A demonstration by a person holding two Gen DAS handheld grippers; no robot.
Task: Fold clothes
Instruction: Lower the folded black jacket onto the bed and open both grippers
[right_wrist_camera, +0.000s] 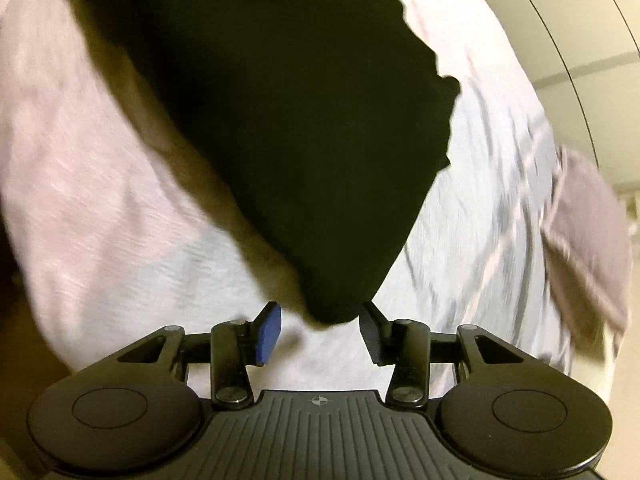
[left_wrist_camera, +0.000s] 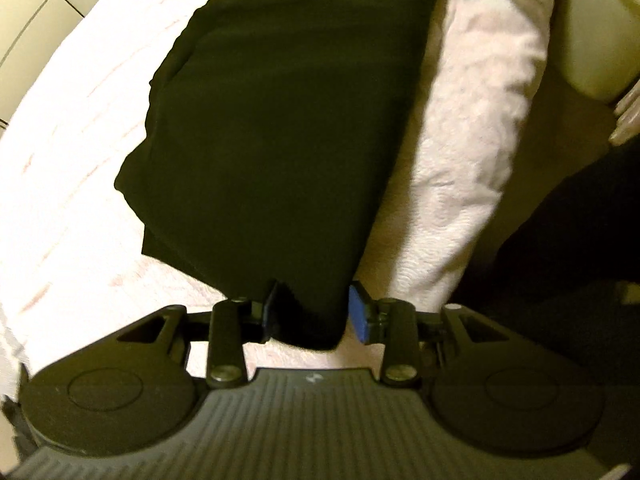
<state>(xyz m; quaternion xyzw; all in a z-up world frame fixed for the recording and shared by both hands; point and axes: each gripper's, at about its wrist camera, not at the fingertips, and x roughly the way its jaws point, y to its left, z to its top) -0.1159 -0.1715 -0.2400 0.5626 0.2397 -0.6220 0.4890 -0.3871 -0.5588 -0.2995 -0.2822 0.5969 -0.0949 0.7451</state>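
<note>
One black garment (left_wrist_camera: pixel 276 120) lies folded on one bed covered by a white textured bedspread (left_wrist_camera: pixel 72 184). Two grippers are in view, one per wrist camera.

Left gripper (left_wrist_camera: pixel 316 312): fingers spread. A corner of the black garment lies between them; the blue pad (left_wrist_camera: pixel 359 312) stands just clear of the cloth. Contact on the opposite, dark pad cannot be determined.

Right gripper (right_wrist_camera: pixel 320 328): fingers spread wider. Another corner of the garment sits between them, clear of the blue pad (right_wrist_camera: pixel 269 334) and close to the opposite finger.

Shown in the left wrist view only: tiled floor (left_wrist_camera: pixel 36 4) and a cream-coloured object (left_wrist_camera: pixel 592 36) beyond the bed.

Shown in the right wrist view only: grey stripes on the bedspread (right_wrist_camera: pixel 500 184) and one greyish-pink cloth item (right_wrist_camera: pixel 588 236) at the bed edge, blurred.
</note>
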